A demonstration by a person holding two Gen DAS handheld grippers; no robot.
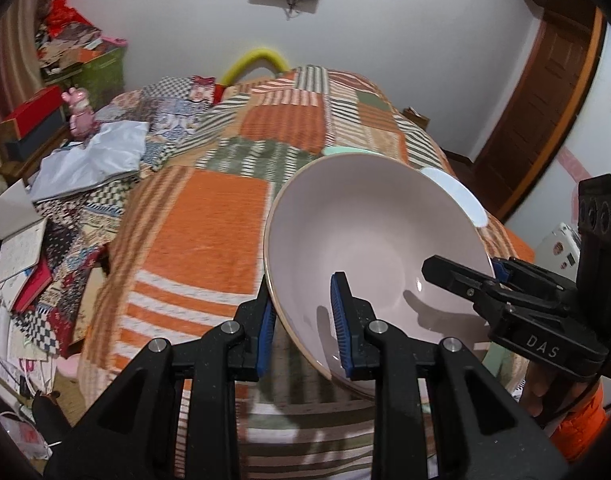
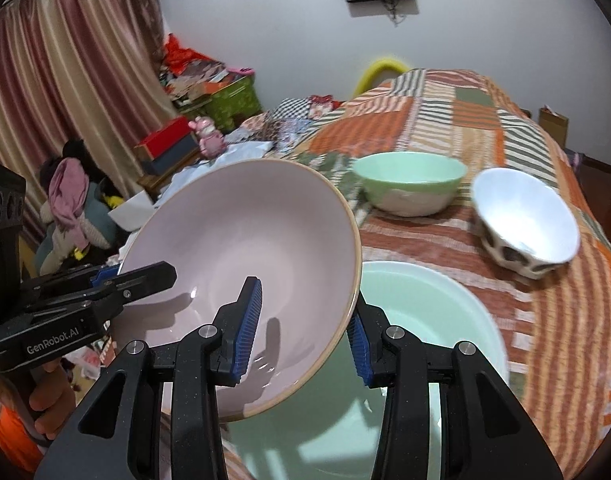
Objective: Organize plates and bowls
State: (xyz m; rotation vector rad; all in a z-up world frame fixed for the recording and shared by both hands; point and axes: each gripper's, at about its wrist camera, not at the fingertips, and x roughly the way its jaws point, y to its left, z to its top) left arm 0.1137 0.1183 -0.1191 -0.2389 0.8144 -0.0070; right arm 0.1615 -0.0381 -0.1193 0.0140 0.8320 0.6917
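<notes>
Blue pads of the left gripper (image 1: 305, 322) sit nearest in the left view, clamped on the near-left rim of the pink bowl (image 1: 369, 232), one inside, one outside. Opposite, the right gripper (image 1: 493, 276) pinches the far rim, likely because so wide a bowl would tip in a single grip. It hangs tilted above the quilt (image 1: 209, 216).

From the right wrist, the right gripper (image 2: 305, 330) bites the bowl's (image 2: 241, 232) rim, with the left gripper (image 2: 105, 280) across from it. Just below lies a pale green plate (image 2: 433, 312); ahead stand a green bowl (image 2: 409, 188) and a spotted bowl (image 2: 525, 224), probably awaiting stacking.
</notes>
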